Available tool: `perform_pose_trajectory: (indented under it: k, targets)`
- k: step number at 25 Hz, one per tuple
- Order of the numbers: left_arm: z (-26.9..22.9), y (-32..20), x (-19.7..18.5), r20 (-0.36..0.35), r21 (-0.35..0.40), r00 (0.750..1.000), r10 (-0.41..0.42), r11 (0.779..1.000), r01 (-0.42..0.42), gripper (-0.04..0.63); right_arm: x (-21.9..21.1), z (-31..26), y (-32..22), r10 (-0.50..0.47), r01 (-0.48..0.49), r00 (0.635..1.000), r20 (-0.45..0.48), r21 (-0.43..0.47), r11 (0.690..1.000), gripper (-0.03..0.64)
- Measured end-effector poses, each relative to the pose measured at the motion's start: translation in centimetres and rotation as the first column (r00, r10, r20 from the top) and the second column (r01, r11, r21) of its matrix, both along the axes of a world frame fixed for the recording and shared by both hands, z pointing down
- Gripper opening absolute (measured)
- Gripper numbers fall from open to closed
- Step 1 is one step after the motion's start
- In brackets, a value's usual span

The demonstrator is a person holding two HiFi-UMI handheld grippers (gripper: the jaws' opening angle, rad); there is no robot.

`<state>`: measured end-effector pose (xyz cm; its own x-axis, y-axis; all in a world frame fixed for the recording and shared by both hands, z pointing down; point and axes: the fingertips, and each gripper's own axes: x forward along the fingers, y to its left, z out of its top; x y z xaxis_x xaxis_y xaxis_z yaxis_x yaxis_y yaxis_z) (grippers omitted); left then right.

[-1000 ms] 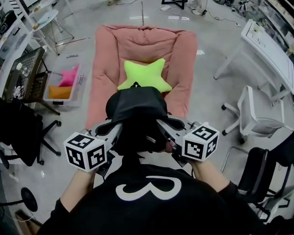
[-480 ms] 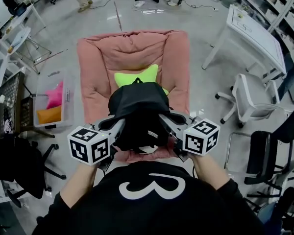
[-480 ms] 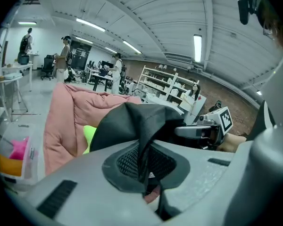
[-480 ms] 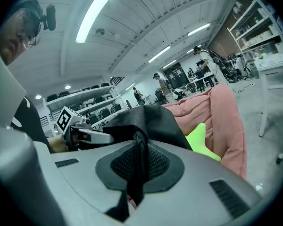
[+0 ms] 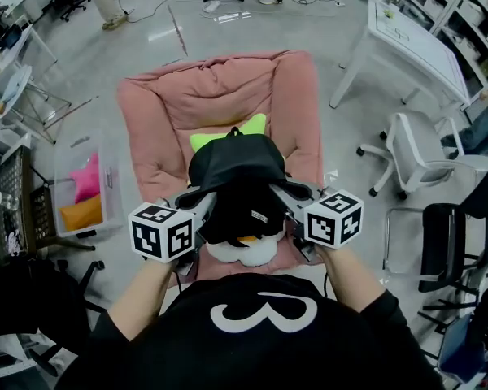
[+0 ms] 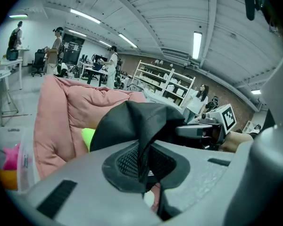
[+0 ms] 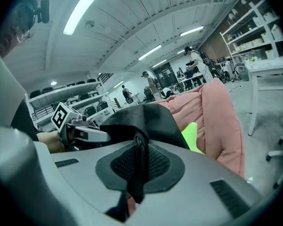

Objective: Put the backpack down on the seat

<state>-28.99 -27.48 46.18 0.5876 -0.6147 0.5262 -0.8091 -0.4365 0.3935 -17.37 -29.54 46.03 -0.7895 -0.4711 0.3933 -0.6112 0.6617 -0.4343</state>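
Observation:
A black backpack (image 5: 234,181) hangs between my two grippers over the front of the pink padded seat (image 5: 220,92). My left gripper (image 5: 197,205) is shut on a black strap at the bag's left side, and my right gripper (image 5: 288,198) is shut on one at its right. In the left gripper view the strap (image 6: 142,149) runs pinched between the jaws; the right gripper view shows the same with its strap (image 7: 137,164). A green star cushion (image 5: 220,136) lies on the seat, mostly hidden behind the bag. Something white (image 5: 242,252) shows under the bag.
A white table (image 5: 407,43) and a white chair (image 5: 423,157) stand to the right, with a black chair (image 5: 447,242) nearer. Left of the seat is a clear bin (image 5: 81,193) holding pink and orange things, beside a dark rack (image 5: 16,197). People stand far back.
I have come closer to the seat with the backpack. The bag now hangs over the seat's front and covers more of the green cushion. Both grippers keep their hold.

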Motion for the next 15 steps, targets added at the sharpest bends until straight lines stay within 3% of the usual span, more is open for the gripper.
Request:
perform_pose_trajectory:
  k: [7, 15]
  targets:
    - [3.7, -3.0, -1.0, 0.018, -0.003, 1.0, 0.021, 1.0, -0.021, 0.017, -1.0, 3.7, -3.0, 0.031, -0.032, 0.999, -0.036, -0.037, 0.999, 0.02]
    - [7.1, -6.7, -2.1, 0.058, 0.0, 0.998, 0.035, 0.999, -0.035, 0.017, -2.1, 7.0, -6.4, 0.046, -0.046, 0.992, -0.121, 0.005, 0.999, 0.02]
